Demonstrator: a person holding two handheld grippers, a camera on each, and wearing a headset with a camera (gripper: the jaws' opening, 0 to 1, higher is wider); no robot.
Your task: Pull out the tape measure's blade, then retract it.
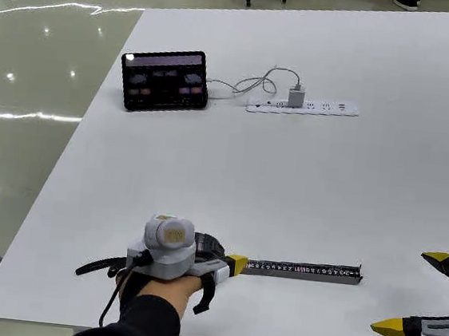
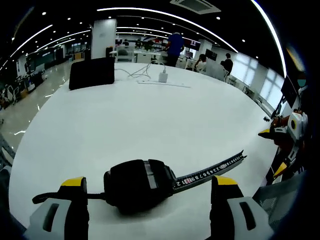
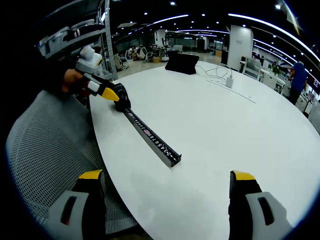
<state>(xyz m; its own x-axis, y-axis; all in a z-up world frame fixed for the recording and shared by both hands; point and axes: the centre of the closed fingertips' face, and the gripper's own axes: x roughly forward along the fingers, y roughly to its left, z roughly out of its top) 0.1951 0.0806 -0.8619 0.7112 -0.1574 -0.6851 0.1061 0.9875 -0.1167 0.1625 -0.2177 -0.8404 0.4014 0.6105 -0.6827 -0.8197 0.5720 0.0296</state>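
Note:
The black tape measure (image 1: 210, 246) lies near the table's front edge, its blade (image 1: 302, 269) pulled out flat to the right and ending in a hook. My left gripper (image 1: 226, 266), held by a hand in a dark sleeve, is open around the case. In the left gripper view the yellow-tipped jaws stand well clear on both sides of the tape measure (image 2: 140, 185). My right gripper (image 1: 416, 294) is open at the right, just past the blade's end and apart from it. The right gripper view has the blade (image 3: 150, 136) running away towards the left gripper (image 3: 102, 90).
A dark tablet (image 1: 164, 80) stands at the back left of the white table (image 1: 303, 184). Beside it lies a white power strip (image 1: 303, 106) with a charger and cable. A grey mesh chair (image 3: 45, 150) sits at the front edge.

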